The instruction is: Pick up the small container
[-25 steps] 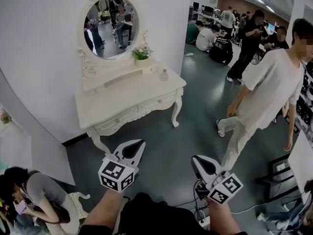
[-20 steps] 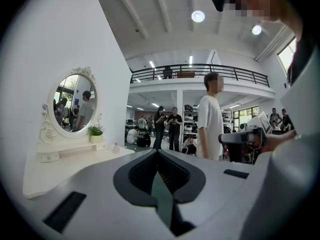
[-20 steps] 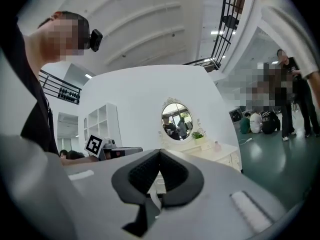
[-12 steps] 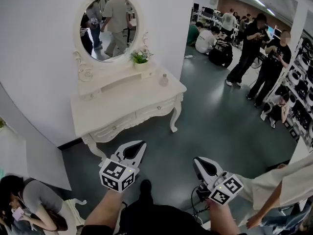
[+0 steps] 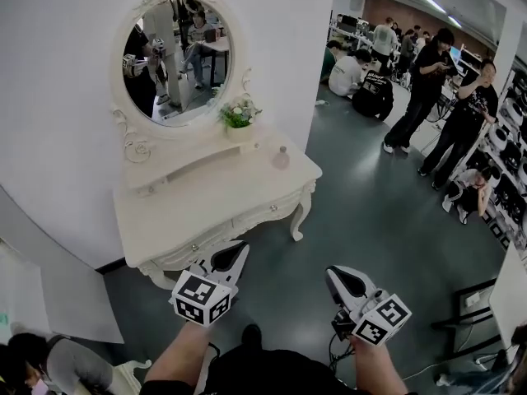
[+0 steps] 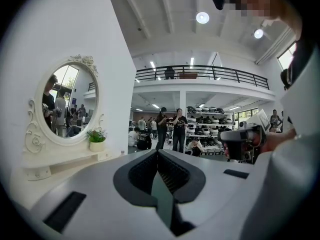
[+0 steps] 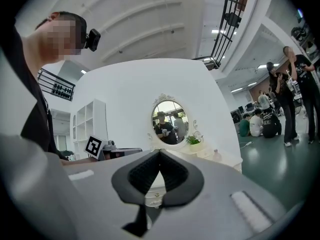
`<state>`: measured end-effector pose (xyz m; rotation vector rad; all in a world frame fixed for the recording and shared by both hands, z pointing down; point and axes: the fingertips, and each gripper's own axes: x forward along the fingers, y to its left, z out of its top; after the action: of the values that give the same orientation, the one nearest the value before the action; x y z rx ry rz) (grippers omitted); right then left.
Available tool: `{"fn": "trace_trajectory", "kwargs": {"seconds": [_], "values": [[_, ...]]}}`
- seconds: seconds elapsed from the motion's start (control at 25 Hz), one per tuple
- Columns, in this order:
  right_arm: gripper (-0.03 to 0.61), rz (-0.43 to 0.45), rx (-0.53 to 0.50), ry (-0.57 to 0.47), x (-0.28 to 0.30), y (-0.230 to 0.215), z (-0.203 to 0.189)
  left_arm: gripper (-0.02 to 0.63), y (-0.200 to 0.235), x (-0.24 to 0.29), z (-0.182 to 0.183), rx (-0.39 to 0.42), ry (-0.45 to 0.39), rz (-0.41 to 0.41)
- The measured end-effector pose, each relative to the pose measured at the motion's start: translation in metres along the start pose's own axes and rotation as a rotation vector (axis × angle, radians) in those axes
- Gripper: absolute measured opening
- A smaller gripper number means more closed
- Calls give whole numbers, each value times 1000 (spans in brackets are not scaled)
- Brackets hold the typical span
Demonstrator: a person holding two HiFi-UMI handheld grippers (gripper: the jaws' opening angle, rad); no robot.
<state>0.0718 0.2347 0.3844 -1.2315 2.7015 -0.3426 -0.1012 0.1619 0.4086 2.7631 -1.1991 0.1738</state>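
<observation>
The small container [image 5: 282, 156], a pale little bottle, stands near the right end of the white dressing table [image 5: 177, 220]; in the right gripper view it shows as a small bottle [image 7: 216, 155] on the table's right end. My left gripper [image 5: 240, 250] hangs in the air in front of the table's front edge, jaws shut with nothing between them [image 6: 157, 153]. To its right, over the grey floor, my right gripper [image 5: 331, 273] is also shut and empty [image 7: 160, 152]. Both are well short of the container.
An oval mirror [image 5: 175, 56] and a small potted plant [image 5: 240, 118] sit on the table's raised back shelf. Several people stand and sit at the far right [image 5: 428, 81]. A white panel [image 5: 49, 295] and a seated person [image 5: 58, 369] are at the lower left.
The person in white who walked past on the right is gone from view. The dressing table sits slightly nearer and lower in the head view. Both grippers stay shut in about the same place.
</observation>
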Motion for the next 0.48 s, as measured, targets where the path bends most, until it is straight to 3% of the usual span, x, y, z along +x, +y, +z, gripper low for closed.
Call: {"fn": "trace_trajectory", "kwargs": {"seconds": [0.12, 0.48], "values": [[11, 6, -10, 3, -12, -20, -8, 6, -14, 20, -11, 12, -3, -1], [11, -8, -37, 16, 53, -32, -10, 6, 45, 37, -11, 15, 9, -17]]}}
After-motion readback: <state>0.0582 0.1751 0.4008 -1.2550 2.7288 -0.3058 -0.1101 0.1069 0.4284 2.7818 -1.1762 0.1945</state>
